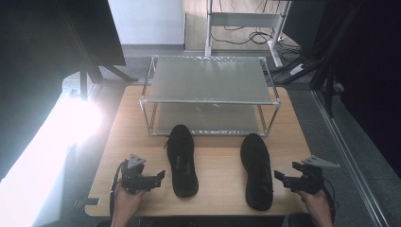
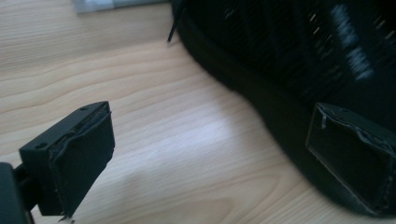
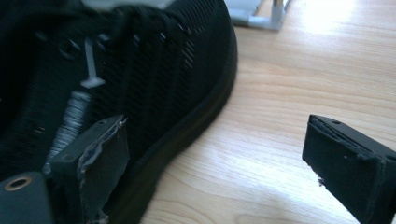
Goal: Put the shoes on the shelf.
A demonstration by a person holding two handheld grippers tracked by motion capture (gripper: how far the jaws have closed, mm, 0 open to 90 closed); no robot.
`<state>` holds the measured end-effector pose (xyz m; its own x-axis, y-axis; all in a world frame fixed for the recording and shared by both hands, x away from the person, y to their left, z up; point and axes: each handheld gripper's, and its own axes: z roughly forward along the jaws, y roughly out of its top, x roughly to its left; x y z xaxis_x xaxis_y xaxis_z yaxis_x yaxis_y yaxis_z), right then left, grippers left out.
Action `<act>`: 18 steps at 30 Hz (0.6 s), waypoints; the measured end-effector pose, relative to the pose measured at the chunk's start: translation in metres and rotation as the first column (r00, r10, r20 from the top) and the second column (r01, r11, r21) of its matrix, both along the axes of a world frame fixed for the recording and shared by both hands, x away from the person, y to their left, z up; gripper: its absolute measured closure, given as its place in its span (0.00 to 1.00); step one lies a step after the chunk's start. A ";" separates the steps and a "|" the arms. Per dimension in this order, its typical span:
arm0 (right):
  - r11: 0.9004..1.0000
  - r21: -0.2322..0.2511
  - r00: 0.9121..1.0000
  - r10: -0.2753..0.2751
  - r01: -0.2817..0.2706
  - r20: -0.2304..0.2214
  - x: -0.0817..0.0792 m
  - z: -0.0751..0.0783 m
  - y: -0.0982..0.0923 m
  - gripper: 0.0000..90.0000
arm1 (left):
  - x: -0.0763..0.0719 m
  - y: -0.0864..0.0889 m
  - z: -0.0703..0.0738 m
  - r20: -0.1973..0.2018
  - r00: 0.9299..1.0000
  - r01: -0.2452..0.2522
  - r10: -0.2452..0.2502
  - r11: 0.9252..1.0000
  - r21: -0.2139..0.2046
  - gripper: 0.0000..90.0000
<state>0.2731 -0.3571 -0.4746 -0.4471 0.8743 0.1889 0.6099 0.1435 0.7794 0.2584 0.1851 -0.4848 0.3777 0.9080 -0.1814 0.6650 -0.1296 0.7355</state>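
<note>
Two black shoes lie on the bench, the left shoe (image 1: 182, 161) just inward of the left tool (image 1: 158, 178), the right shoe (image 1: 257, 170) just inward of the right tool (image 1: 281, 177), long axes running away from both toward the shelf rack (image 1: 208, 97), toes apparently that way. Both tools stand spread, holding nothing. This looks like the approach step; next, each should close in sideways and pinch its shoe's rim.

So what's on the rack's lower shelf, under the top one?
Through the front of the rack, the lower shelf looks bare. Its back part lies covered by the top shelf, so nothing can be told there.
</note>
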 end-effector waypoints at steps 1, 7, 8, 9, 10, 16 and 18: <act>1.000 0.000 1.000 0.000 0.000 0.000 0.000 0.000 0.000 0.08 | 0.000 0.000 0.000 0.000 1.000 0.000 0.000 1.000 0.000 0.01; 0.989 0.147 1.000 -0.024 0.025 -0.011 -0.009 0.007 0.009 0.07 | 0.003 -0.010 0.011 0.051 0.998 -0.023 0.029 0.991 -0.128 0.01; 0.986 0.163 1.000 -0.026 0.027 -0.010 -0.009 0.008 0.011 0.07 | 0.005 -0.015 0.013 0.061 0.997 -0.029 0.038 0.988 -0.152 0.01; 0.985 0.172 1.000 -0.028 0.029 -0.008 -0.010 0.008 0.013 0.07 | 0.006 -0.018 0.013 0.064 0.997 -0.031 0.041 0.987 -0.158 0.01; 0.985 0.172 1.000 -0.028 0.029 -0.008 -0.010 0.008 0.013 0.07 | 0.006 -0.018 0.013 0.064 0.997 -0.031 0.041 0.987 -0.158 0.01; 0.983 0.184 1.000 -0.005 0.004 0.006 -0.010 0.010 0.030 0.07 | 0.013 -0.035 0.009 0.051 0.998 -0.015 0.024 0.985 -0.170 0.01; 0.987 0.162 1.000 0.007 -0.006 -0.007 -0.007 0.006 0.038 0.08 | 0.018 -0.044 0.007 0.044 0.999 0.012 -0.005 0.987 -0.161 0.01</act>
<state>0.2661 -0.3193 -0.4685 -0.4507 0.8289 0.3314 0.6156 0.0197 0.7879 0.2762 0.1416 -0.4777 0.3963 0.8649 -0.3081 0.6315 -0.0132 0.7753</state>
